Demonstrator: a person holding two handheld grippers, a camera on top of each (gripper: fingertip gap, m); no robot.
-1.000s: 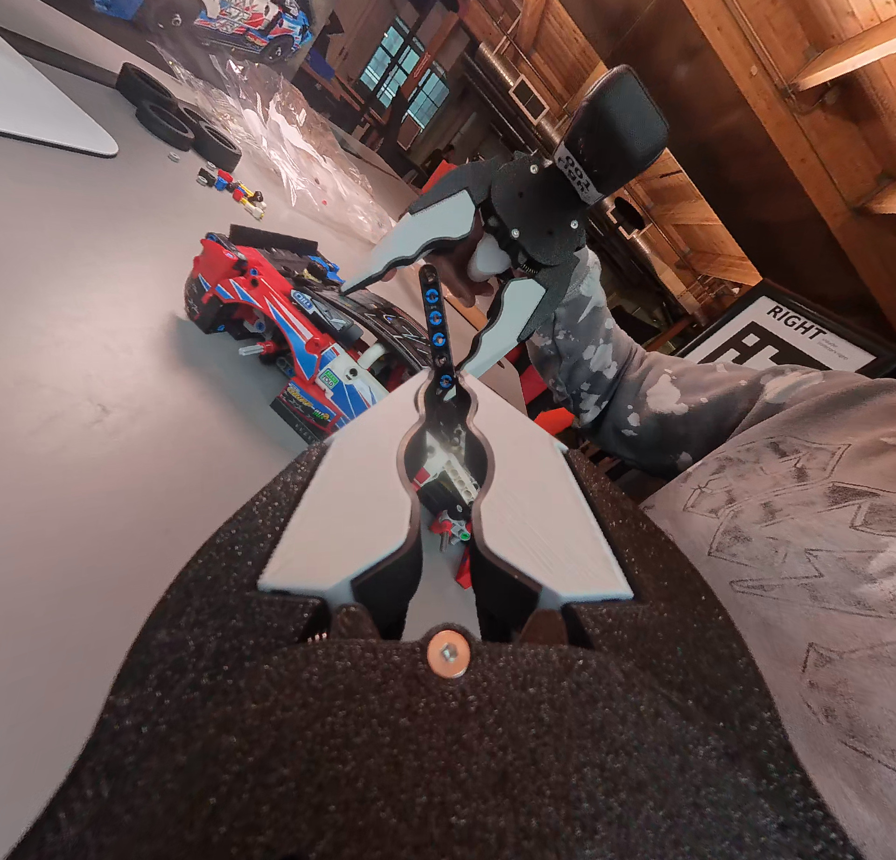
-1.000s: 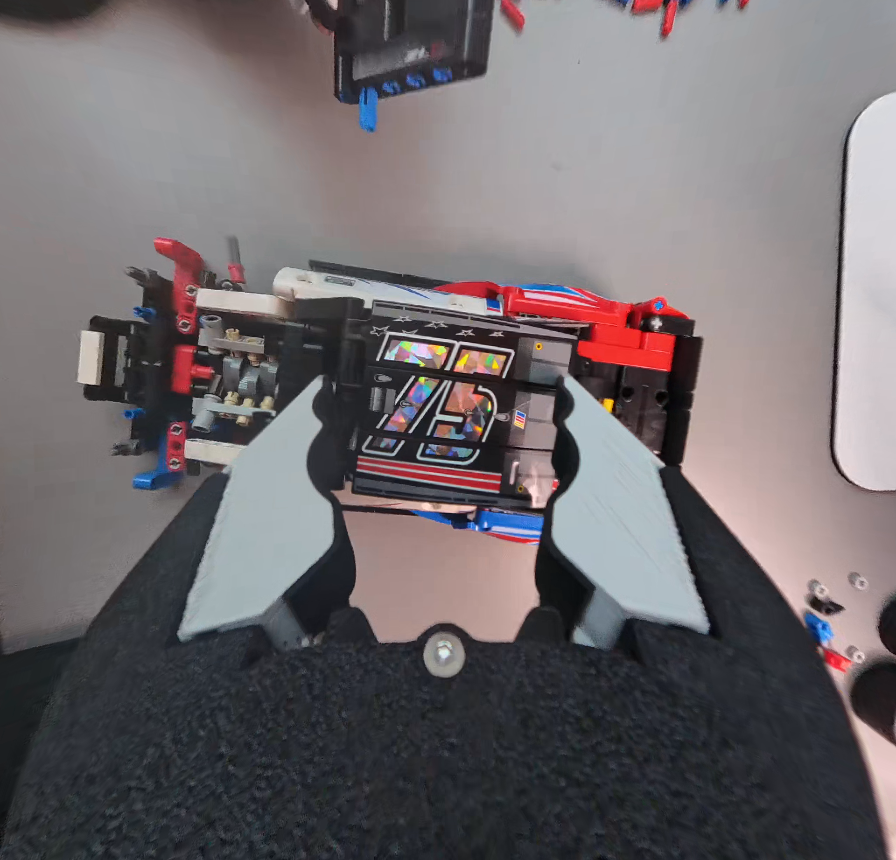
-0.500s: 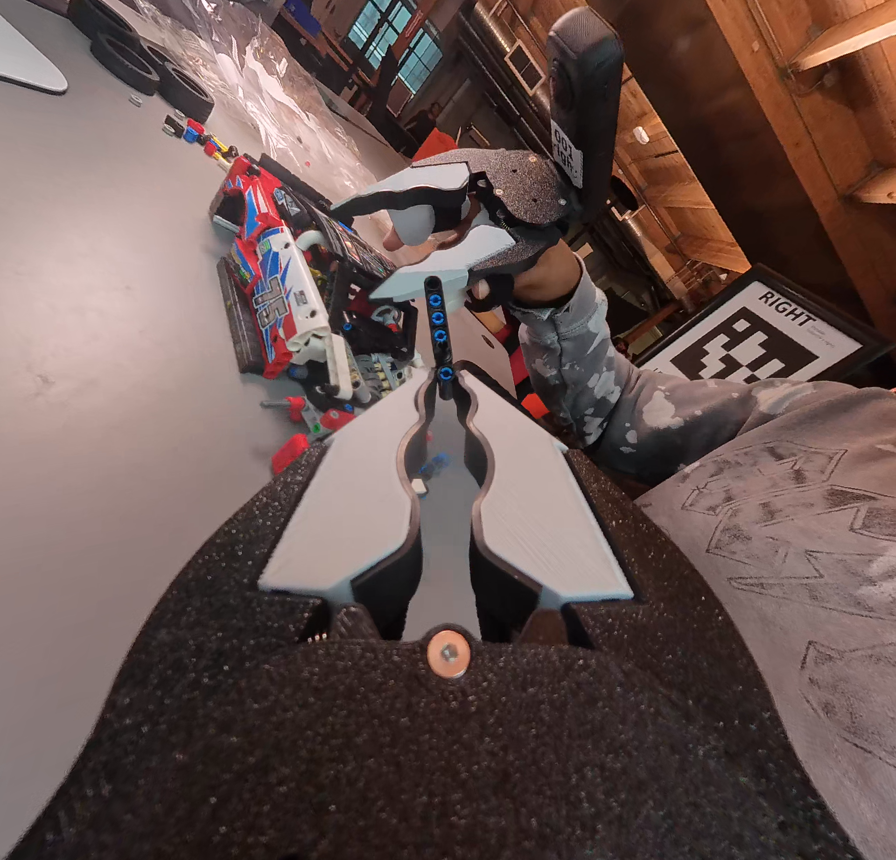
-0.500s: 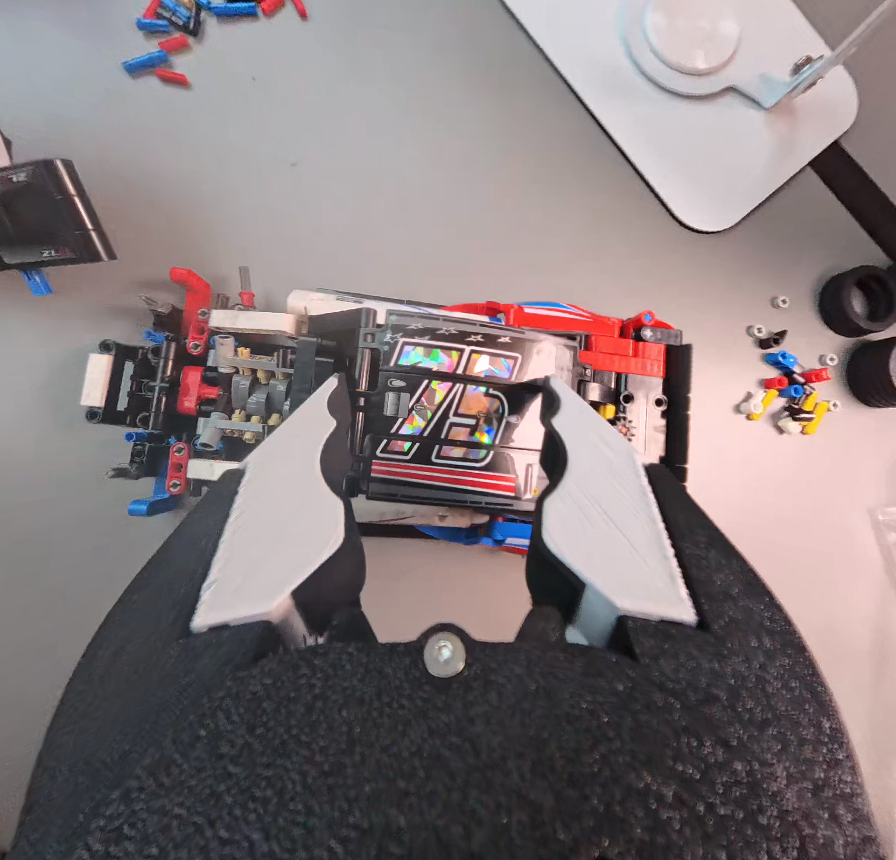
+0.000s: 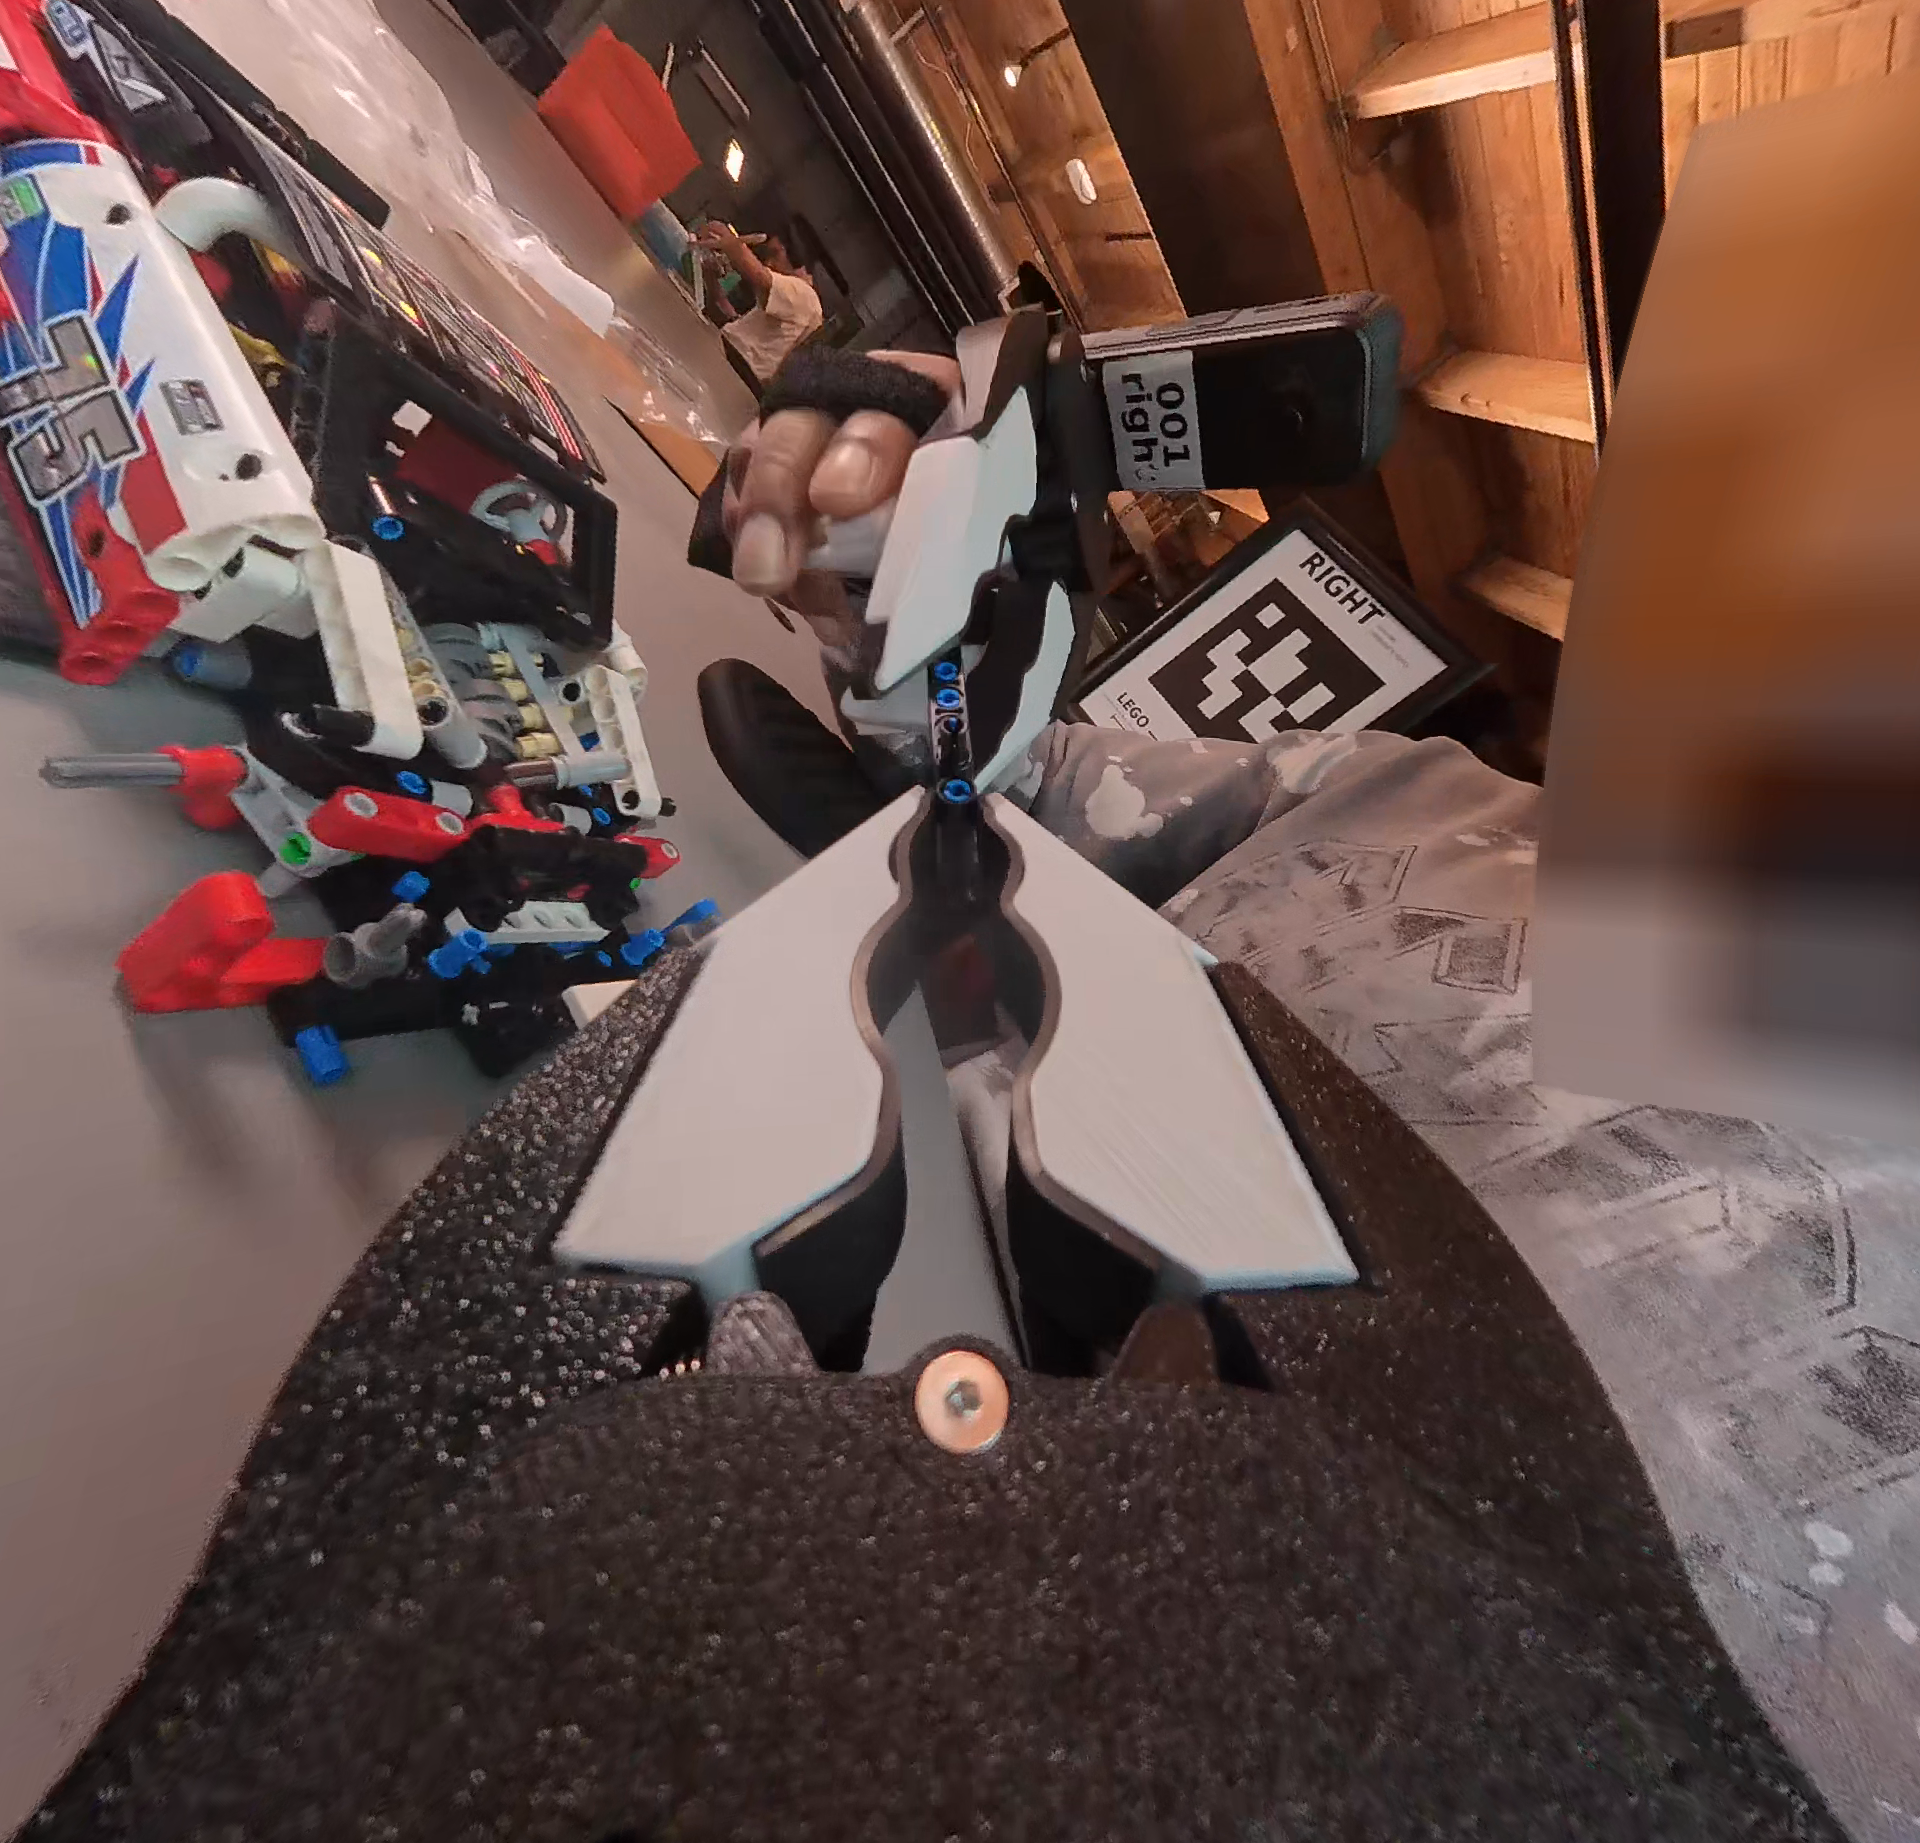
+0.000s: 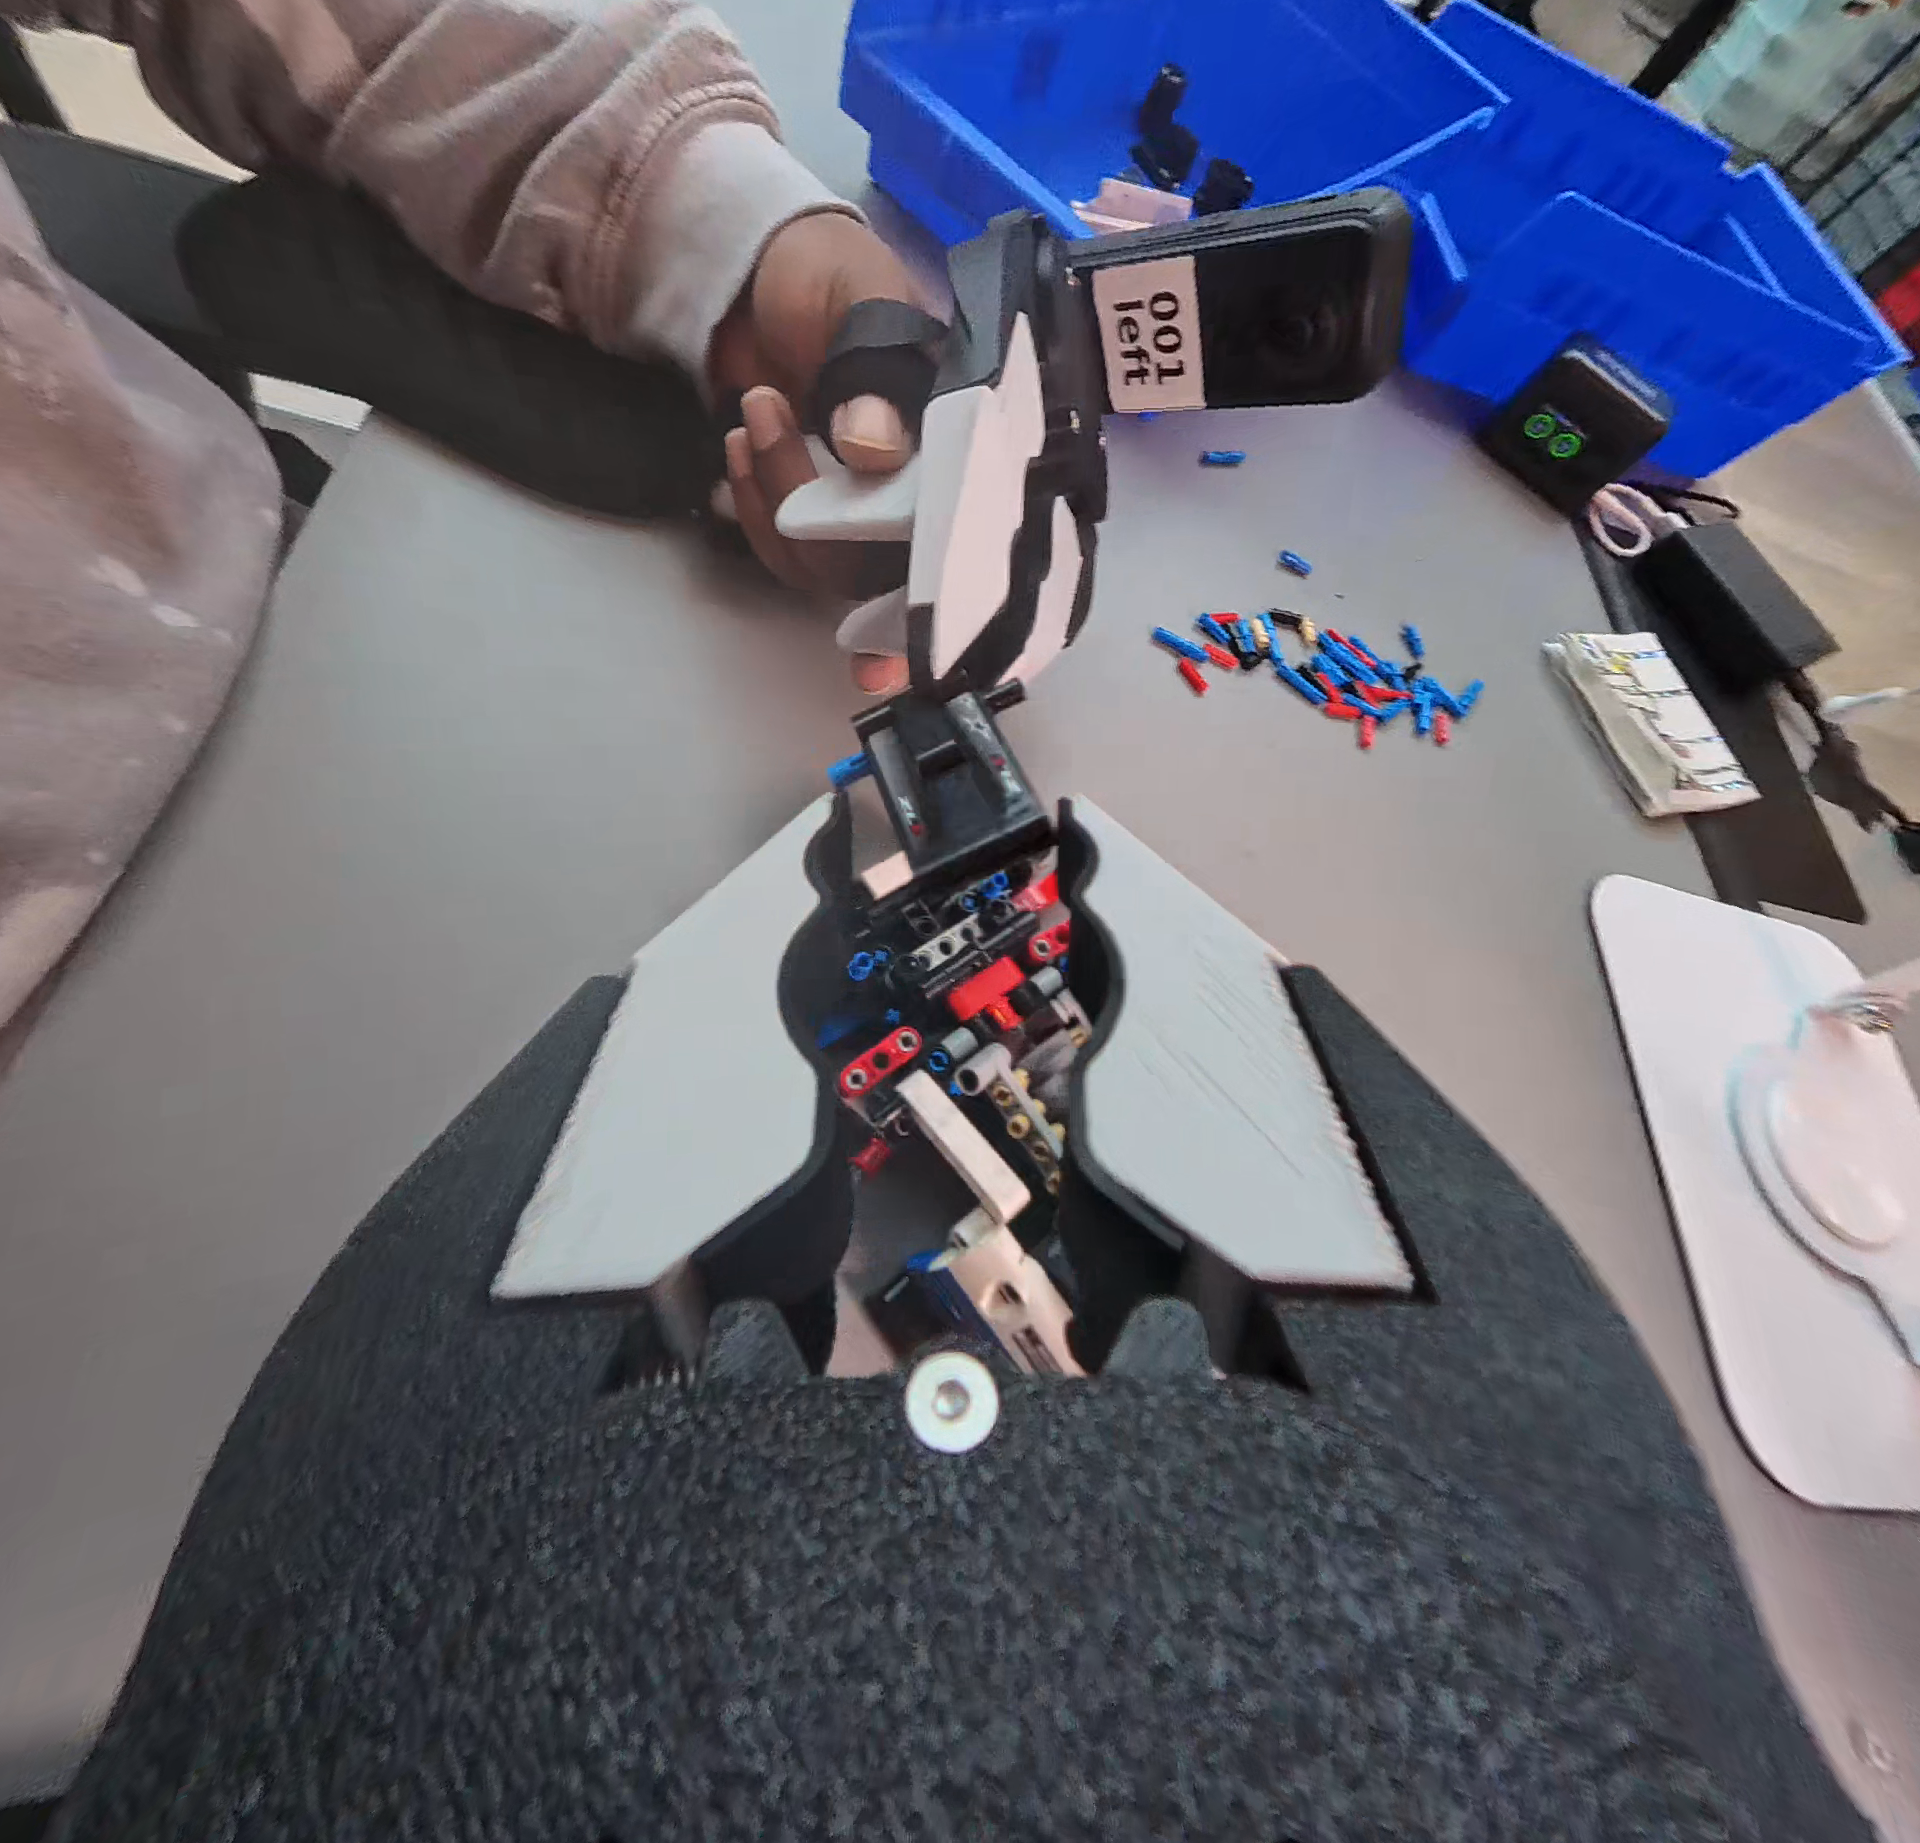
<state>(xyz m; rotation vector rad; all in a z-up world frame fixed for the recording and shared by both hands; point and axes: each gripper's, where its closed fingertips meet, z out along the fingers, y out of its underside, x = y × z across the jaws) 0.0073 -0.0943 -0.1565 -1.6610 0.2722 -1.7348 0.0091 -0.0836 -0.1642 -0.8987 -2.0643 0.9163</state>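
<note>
Left fingers [image 5: 951, 806] clenched on black panel [image 6: 951, 785] | right fingers [image 6: 945, 837] released over toy car [image 5: 208, 463] | pins [image 6: 1330, 671] beyond

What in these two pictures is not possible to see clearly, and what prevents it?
- Left wrist view: the toy car is cut off by the left edge.
- Left wrist view: the black part held by the left gripper shows edge-on, so its shape is unclear.
- Right wrist view: whether the right gripper grips anything is unclear, because of blur and clutter.
- Right wrist view: the white pad is cut off by the right edge.
</note>
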